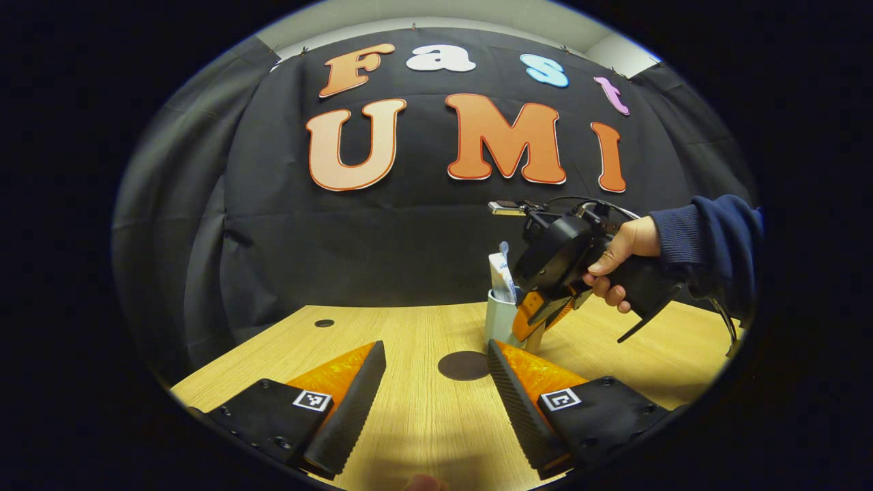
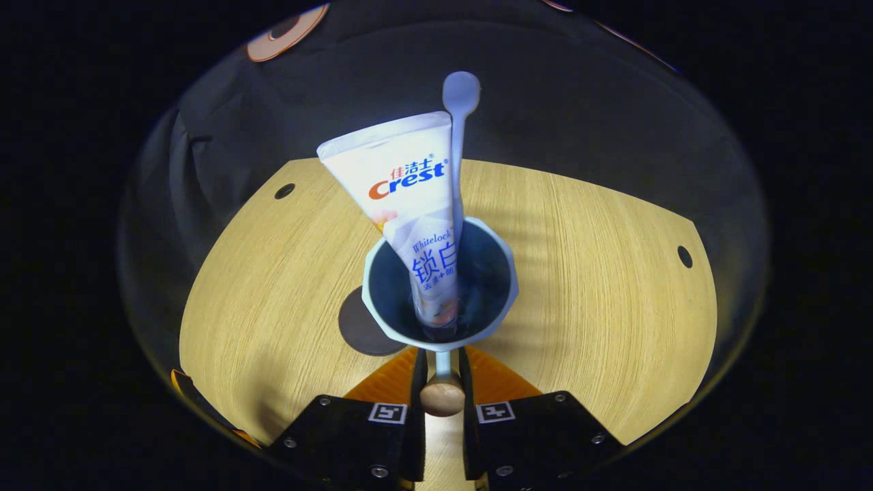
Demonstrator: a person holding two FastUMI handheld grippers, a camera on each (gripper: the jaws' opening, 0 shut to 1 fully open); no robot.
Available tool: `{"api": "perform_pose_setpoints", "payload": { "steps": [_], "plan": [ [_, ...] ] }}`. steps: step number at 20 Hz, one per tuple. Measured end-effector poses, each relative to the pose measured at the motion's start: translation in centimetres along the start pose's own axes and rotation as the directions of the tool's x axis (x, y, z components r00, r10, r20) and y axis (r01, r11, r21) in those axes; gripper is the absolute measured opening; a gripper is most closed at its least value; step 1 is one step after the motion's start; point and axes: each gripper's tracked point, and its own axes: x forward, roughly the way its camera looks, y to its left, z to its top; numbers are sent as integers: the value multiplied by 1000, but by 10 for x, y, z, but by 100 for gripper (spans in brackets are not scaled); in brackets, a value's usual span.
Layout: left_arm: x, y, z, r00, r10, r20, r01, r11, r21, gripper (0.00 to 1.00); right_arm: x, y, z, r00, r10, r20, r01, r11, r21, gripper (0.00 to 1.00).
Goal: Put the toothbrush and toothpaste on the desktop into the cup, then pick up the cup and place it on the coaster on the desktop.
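1. On the left of the left gripper view, the left claw (image 1: 433, 389) hangs low over the counter (image 1: 409, 423) with its 2 fingers spread wide apart and nothing between them.

2. Just ahead of that gap lies the coaster (image 1: 463, 365), a dark round disc flat on the wood. It sits nearer the left claw than any other task thing, though the left claw is idle.

3. Right of the coaster stands the cup (image 1: 500, 319), upright, with the toothpaste (image 1: 501, 276) and the toothbrush (image 1: 504, 249) standing in it, their long axes near vertical and leaning slightly.

4. Further right, a hand (image 1: 624, 262) in a dark sleeve (image 1: 709, 239) holds the right claw (image 1: 539, 320) against the cup's side.

5. In the right gripper view the coaster (image 2: 365, 327) lies to the lower left of the cup (image 2: 440, 290), touching or partly hidden under its edge from this angle. I cannot tell whether the cup is lifted.

6. The right claw (image 2: 442, 382) is clamped together on the cup's handle (image 2: 442, 397), a short stem with a rounded knob pinched between both fingers.

7. Judgement: both items are in, so the carry is the step in hand. The cup must travel a short way to the right claw's left, kept upright because the tall toothpaste (image 2: 416, 225) and toothbrush (image 2: 458, 150) make it top-heavy.
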Motion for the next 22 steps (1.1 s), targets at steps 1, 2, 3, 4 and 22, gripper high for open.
{"api": "perform_pose_setpoints", "payload": {
  "steps": [1, 2, 3, 4, 22],
  "plan": [
    [-1, 1, 0, 1000, 2, -1, -2, 1000, -2, 95, 1, 0, 0, 1000, 9, -1, -9, 1000, -8, 22],
    [-2, 2, -1, 1000, 5, 0, -5, 1000, -3, 95, 2, 0, 0, 1000, 14, 0, -14, 1000, -14, 22],
    [-4, 5, -2, 1000, 9, -2, -9, 1000, -4, 95, 2, -1, 0, 1000, 17, 0, -17, 1000, -23, 22],
    [-4, 6, -3, 1000, 13, -2, -13, 1000, -5, 95, 2, -1, 1, 1000, 20, 1, -20, 999, -33, 22],
    [-11, 26, -18, 998, 49, -31, -50, 999, -14, 95, -4, -8, 3, 997, 50, -60, -56, 993, -105, 22]
  ]
}}
